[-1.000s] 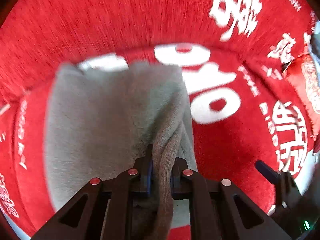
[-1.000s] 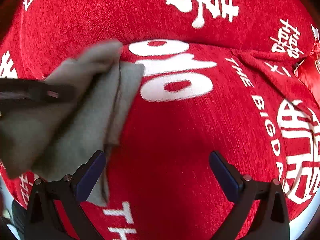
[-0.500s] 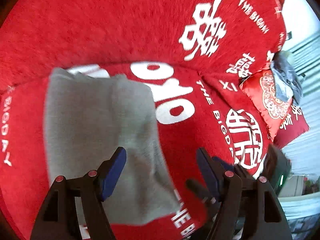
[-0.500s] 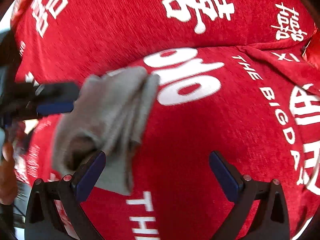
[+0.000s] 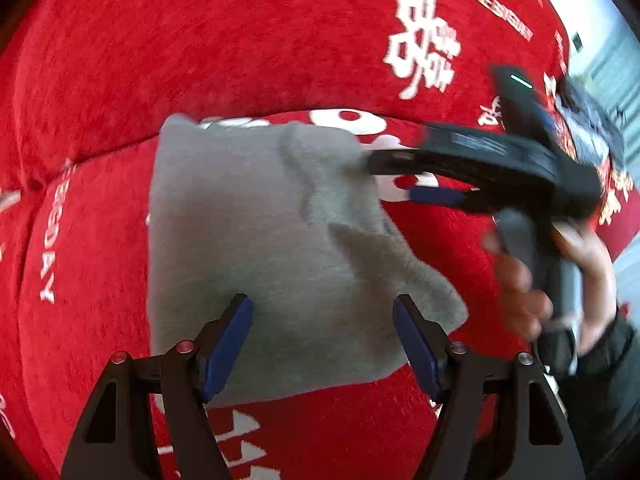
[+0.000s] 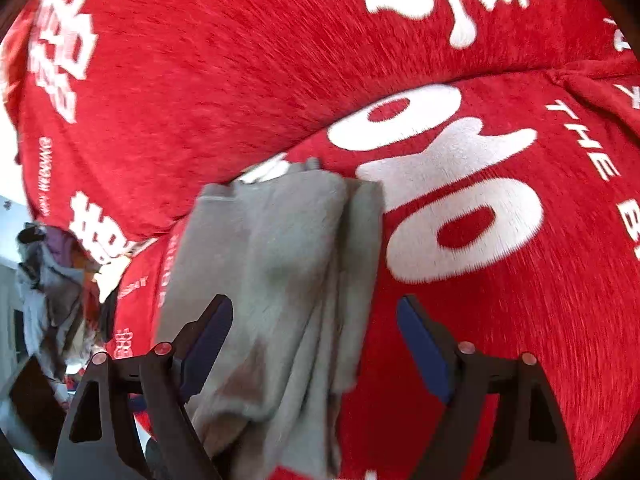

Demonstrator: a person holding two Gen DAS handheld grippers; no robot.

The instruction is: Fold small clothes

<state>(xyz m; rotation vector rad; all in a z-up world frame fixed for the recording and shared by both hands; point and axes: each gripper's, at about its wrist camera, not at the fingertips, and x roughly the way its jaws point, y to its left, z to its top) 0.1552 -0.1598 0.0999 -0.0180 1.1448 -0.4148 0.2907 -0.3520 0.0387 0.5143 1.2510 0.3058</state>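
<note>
Nearest, the left gripper (image 5: 322, 346) tilts down with its jaws apart above the near edge of a folded grey garment (image 5: 256, 240), touching nothing. The garment lies on a red cover with white lettering (image 5: 200, 52). Farther right, a bare hand (image 5: 560, 280) holds the right gripper (image 6: 316, 354), its jaws closing around the garment's far right corner.

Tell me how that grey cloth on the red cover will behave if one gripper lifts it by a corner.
The grey cloth would probably droop, since it lies in soft rumpled layers. The folds along its right edge look loose, so they would likely fall open. It seems light; its fuzzy surface should not slip much on the red cover.
</note>
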